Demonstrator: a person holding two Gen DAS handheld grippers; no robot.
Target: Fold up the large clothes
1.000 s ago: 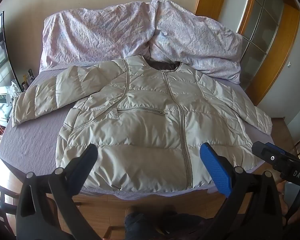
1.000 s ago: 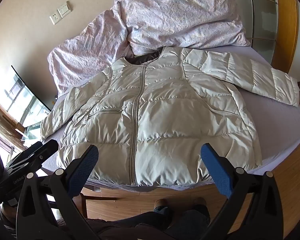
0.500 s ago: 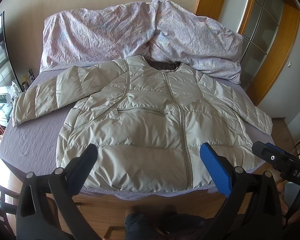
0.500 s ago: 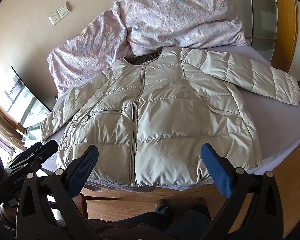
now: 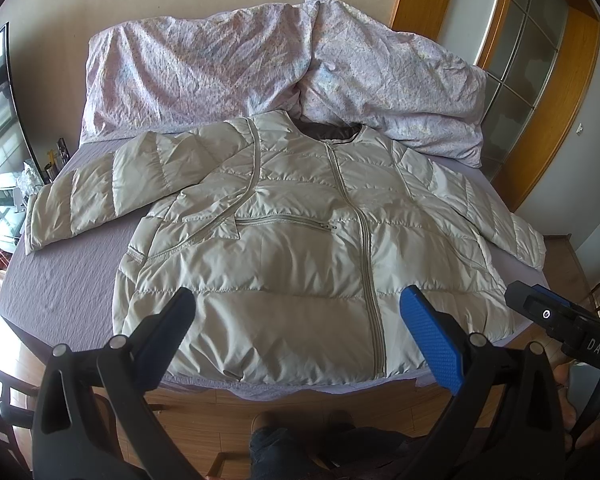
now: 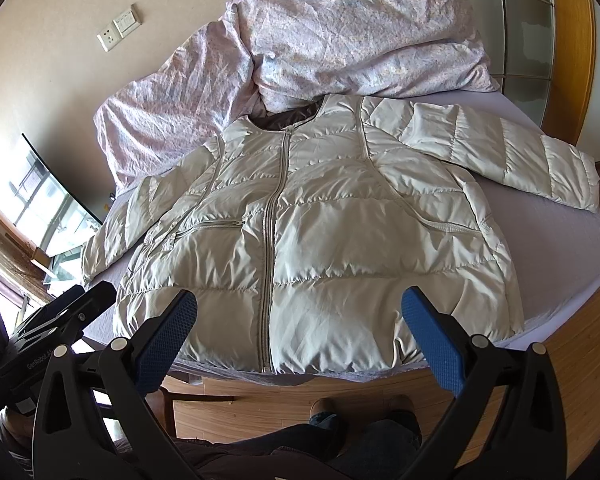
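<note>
A beige quilted puffer jacket (image 5: 284, 240) lies flat, front up and zipped, on the purple bed sheet (image 5: 60, 292), sleeves spread to both sides. It also shows in the right wrist view (image 6: 320, 240). My left gripper (image 5: 298, 332) is open and empty, held above the jacket's hem at the bed's near edge. My right gripper (image 6: 300, 332) is open and empty too, over the hem. The right gripper's body shows at the right of the left wrist view (image 5: 560, 324); the left gripper's body shows at the left of the right wrist view (image 6: 48, 324).
A crumpled pink floral duvet (image 5: 260, 68) lies at the head of the bed against the wall. A dark screen (image 5: 0, 120) stands at the left, a wooden-framed glass door (image 5: 540, 60) at the right. Wooden floor and the person's feet (image 6: 360, 412) are below.
Both views have crept slightly closer to the jacket. Both grippers stay open and empty.
</note>
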